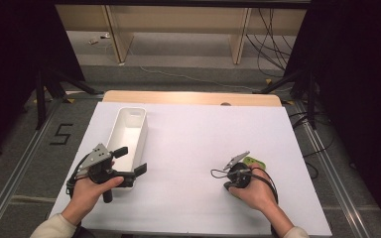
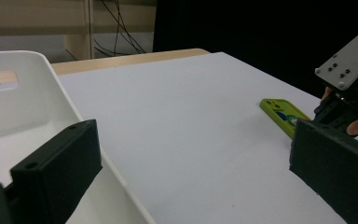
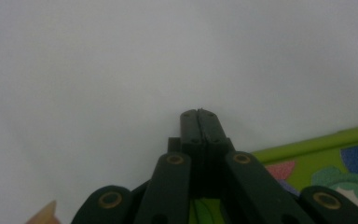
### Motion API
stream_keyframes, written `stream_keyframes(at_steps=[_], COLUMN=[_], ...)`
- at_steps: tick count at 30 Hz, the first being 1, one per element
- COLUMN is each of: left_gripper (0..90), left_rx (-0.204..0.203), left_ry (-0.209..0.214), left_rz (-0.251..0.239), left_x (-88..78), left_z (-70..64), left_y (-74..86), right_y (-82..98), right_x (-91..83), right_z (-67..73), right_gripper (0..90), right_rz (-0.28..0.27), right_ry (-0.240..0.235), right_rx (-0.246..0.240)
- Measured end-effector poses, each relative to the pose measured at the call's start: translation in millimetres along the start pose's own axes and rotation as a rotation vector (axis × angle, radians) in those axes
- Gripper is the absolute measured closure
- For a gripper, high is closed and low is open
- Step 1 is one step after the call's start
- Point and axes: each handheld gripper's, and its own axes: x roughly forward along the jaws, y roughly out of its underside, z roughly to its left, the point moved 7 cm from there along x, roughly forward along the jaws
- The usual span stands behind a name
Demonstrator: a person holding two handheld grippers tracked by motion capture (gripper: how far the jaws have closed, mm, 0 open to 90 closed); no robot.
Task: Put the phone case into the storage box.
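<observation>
Two grippers rest low over the white board, one in each hand. In the right gripper view the right gripper has its black jaws pressed flat together with nothing between them, tips down close to the white surface. A green phone case, printed with blue, pink and teal shapes, lies flat just beside those jaws at about four o'clock in that view. From the high view the right gripper sits at roughly five o'clock on the board, with the case peeking out at its two o'clock, partly under the grey plate.

Over at about eight o'clock on the board, the left gripper holds its jaws spread wide, gripping nothing. It hovers at the near end of a long white bin, one jaw over the bin's inside and the other outside its right wall. The bin stretches away toward eleven o'clock. Beyond the board's far edge shows a strip of wooden tabletop.
</observation>
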Motion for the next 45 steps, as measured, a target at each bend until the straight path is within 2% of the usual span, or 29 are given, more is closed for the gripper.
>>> stream_keyframes(at_steps=[10, 19, 27, 45], left_gripper=[1.7, 1.7, 1.7, 1.7], left_rx=[0.000, 0.000, 0.001, 0.000], left_ry=[-0.001, 0.001, 0.001, 0.002], left_rz=[0.000, -0.001, -0.001, 0.000], left_x=[0.0, -0.1, -0.1, -0.3], left_z=[-0.1, -1.0, -1.0, -1.3], left_y=[0.0, -0.3, -0.3, -0.2], right_y=[24.7, 41.4, 48.0, 57.3], right_x=[-12.2, -20.7, -24.1, -29.3], right_z=[-4.1, -11.1, -14.8, -22.1], right_gripper=[90.0, 90.0, 90.0, 90.0], right_rz=[0.034, 0.041, 0.045, 0.053], right_ry=[-0.022, -0.021, -0.011, 0.003], right_rx=[0.015, 0.062, 0.093, 0.128])
